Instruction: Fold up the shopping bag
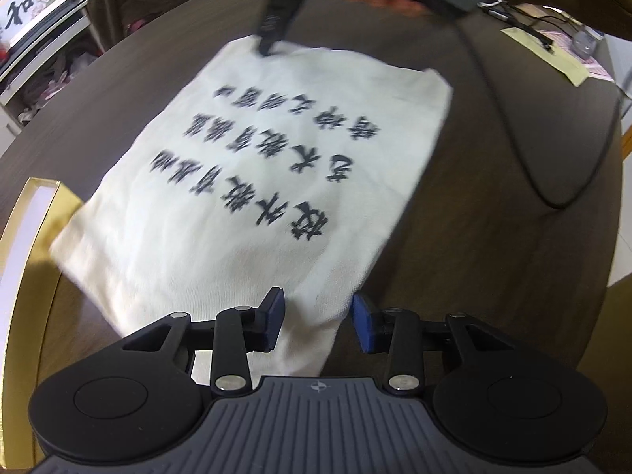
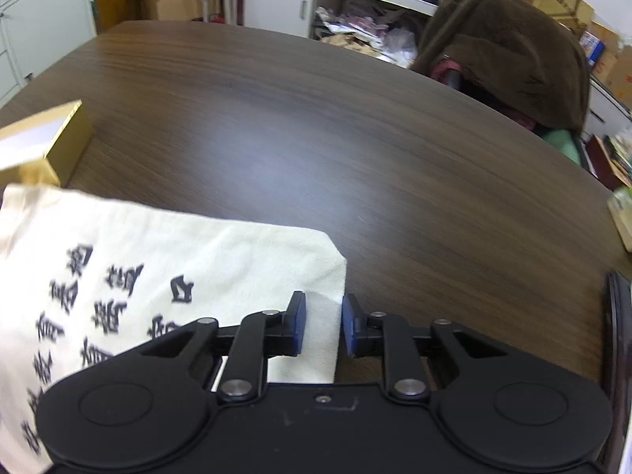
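Dark wood-grain table (image 2: 316, 138) carries your cream canvas shopping bag with black characters (image 1: 245, 181); your left gripper (image 1: 318, 322) and right gripper (image 2: 324, 326) straddle opposite corners, tongs parted.

The shopping bag (image 1: 245, 181) is cream-white cloth printed with rows of black characters, and it lies on a dark brown wood-grain bench (image 2: 335, 126). Both the left tongs (image 1: 318, 322) and the right tongs (image 2: 324, 326) are black with blue pads (image 2: 299, 324). At nine o'clock of the bag sits a gold box (image 2: 67, 134).
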Demonstrator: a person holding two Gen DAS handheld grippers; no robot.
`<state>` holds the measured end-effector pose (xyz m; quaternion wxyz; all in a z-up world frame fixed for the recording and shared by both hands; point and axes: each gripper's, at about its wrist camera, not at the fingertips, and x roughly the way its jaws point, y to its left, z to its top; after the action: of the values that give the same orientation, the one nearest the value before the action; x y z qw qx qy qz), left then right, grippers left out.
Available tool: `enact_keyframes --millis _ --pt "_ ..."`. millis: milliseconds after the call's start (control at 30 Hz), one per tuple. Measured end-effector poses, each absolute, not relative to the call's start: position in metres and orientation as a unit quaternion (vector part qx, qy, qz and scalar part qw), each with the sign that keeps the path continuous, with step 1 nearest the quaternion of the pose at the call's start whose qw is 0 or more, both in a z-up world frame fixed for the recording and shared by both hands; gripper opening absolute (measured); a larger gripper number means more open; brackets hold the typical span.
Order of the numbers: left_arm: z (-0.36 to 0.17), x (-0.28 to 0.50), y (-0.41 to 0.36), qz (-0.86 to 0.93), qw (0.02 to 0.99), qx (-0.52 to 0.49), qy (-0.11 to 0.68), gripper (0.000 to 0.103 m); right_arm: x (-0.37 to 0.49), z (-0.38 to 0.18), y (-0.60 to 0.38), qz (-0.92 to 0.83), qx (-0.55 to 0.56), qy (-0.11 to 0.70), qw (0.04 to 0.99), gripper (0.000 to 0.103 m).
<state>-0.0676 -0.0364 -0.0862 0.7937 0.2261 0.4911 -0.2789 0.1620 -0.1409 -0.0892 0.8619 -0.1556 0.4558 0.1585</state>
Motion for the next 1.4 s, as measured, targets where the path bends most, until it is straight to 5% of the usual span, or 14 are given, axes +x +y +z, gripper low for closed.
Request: enact_keyframes --millis 733,1000,1267,1400 --pt "-0.075 0.062 0.008 -0.194 0.817 0.242 0.486 0.04 0.032 -0.082 -0.202 0.138 -0.12 0.537 0.824 0.017" --pt "-0.038 0.058 0.017 -0.212 0.837 0.205 0.46 0.04 0.062 -0.056 -0.204 0.138 -0.081 0.481 0.862 0.024" --pt "-0.044 0.044 -0.043 -0.272 0.837 0.171 0.442 0.039 0.088 -0.1 -0.222 0.105 -0.072 0.507 0.853 0.027" --pt "-0.063 0.056 -0.073 -0.303 0.829 0.169 0.438 0.03 0.064 -0.1 -0.218 0.121 -0.076 0.515 0.845 0.026"
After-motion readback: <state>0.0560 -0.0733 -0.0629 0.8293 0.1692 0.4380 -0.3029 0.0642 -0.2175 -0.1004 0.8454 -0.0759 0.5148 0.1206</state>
